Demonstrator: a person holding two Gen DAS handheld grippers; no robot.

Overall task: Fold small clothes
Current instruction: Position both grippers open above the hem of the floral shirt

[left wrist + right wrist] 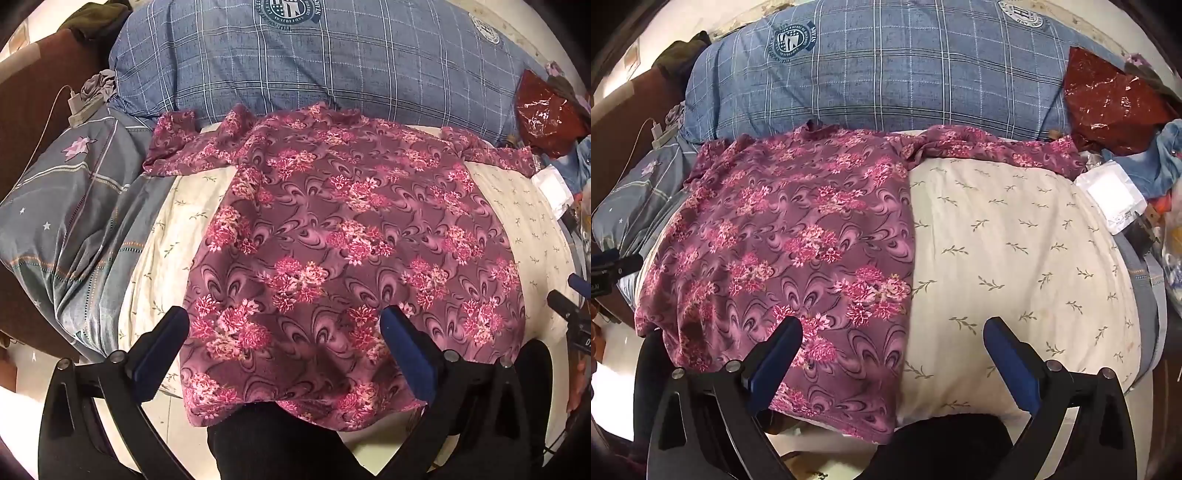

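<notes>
- Now your left gripper (pixel 284 325) hangs over the near hem of the floral shirt (pixel 351 236), its blue pads spread wide and gripping nothing.
- Your right gripper (pixel 892 334) is just as wide apart, one pad over the shirt's right edge, the other over the bare cream sheet (pixel 1015 258); it holds nothing either.
- You have the shirt lying flat on the cream sheet, its collar end up against the blue plaid pillow (pixel 332 66) and both sleeves spread out sideways.
- You can see a red plastic bag (pixel 1108 107) beyond the right sleeve, and a grey star-print quilt (pixel 74 206) bunched at the left.
</notes>
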